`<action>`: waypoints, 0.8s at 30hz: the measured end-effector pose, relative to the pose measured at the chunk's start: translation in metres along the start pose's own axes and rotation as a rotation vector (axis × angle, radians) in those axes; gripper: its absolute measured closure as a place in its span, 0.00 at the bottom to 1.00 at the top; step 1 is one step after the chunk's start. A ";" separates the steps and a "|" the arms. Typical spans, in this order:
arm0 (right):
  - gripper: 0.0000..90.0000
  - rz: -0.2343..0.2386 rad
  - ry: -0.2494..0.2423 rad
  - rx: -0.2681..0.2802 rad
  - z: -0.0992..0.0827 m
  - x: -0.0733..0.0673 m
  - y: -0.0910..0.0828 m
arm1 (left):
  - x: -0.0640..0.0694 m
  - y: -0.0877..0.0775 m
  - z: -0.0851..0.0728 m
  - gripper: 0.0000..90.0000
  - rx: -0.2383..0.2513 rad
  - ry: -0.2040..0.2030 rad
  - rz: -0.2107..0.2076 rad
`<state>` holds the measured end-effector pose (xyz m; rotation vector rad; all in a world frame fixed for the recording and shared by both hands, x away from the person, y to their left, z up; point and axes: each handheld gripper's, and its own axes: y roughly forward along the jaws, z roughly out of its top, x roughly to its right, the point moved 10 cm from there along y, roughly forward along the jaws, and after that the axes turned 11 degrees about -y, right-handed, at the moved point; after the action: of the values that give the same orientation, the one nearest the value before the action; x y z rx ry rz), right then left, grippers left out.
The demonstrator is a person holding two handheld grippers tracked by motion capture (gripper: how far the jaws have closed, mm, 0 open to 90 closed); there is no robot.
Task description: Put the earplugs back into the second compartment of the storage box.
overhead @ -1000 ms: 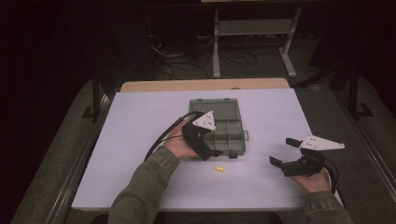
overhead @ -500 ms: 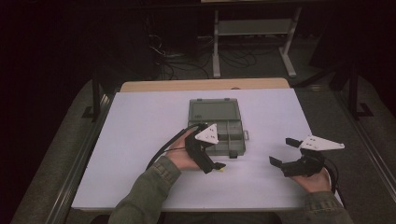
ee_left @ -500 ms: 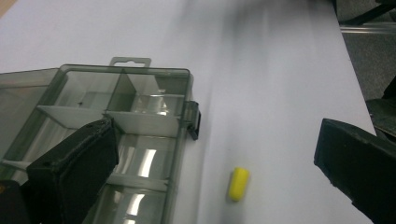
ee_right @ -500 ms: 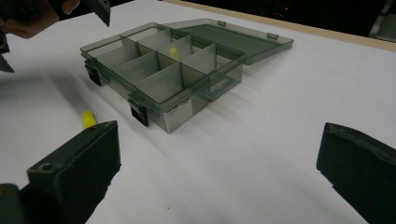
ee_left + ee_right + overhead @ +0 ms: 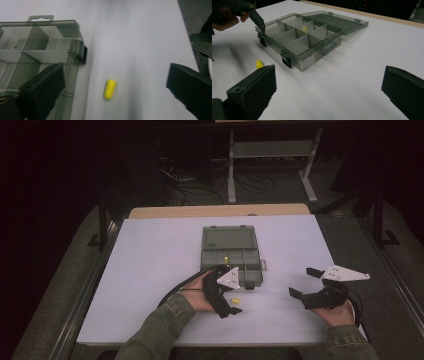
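yellow capsule (image 5: 109,89), smoky grey box (image 5: 232,255)

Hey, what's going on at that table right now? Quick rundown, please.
Left gripper open, jaws either side of the yellow piece on the table. Right gripper open, holding nothing. Compartment box lid open, another yellow piece inside. Nothing blocking.

Capsule (image 5: 234,299) on table (image 5: 150,270), just before box (image 5: 232,255).

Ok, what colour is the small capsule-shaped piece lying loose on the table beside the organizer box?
Yellow capsule-shaped piece; clearest in the left gripper view.
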<state>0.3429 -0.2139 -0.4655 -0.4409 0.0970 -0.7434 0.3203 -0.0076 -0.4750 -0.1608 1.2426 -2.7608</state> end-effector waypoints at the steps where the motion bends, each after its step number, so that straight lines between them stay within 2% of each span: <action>1: 0.00 0.000 0.000 0.001 0.000 0.000 0.000 | 0.002 0.000 0.000 0.10 0.001 0.005 -0.007; 7: 0.00 0.002 -0.001 0.003 0.001 0.000 -0.001 | 0.005 0.003 -0.004 0.20 -0.021 0.009 -0.032; 10: 0.00 0.004 -0.001 0.001 0.000 -0.001 0.000 | 0.002 0.007 -0.007 0.26 -0.038 0.024 -0.006; 14: 0.00 0.005 -0.003 -0.001 0.000 -0.001 0.000 | -0.002 0.014 -0.014 0.36 -0.069 0.025 0.002; 18: 0.00 0.006 -0.002 0.002 0.001 -0.001 0.000 | -0.007 0.018 -0.020 0.41 -0.090 0.015 0.009; 21: 0.00 0.006 -0.001 0.003 0.001 -0.001 -0.001 | -0.012 0.021 -0.022 0.46 -0.108 -0.019 0.032; 24: 0.00 0.013 0.004 0.007 0.001 -0.001 -0.001 | -0.014 0.023 -0.025 0.51 -0.121 -0.032 0.025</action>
<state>0.3419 -0.2130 -0.4644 -0.4320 0.1013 -0.7322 0.3322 -0.0023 -0.5096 -0.1978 1.3942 -2.6515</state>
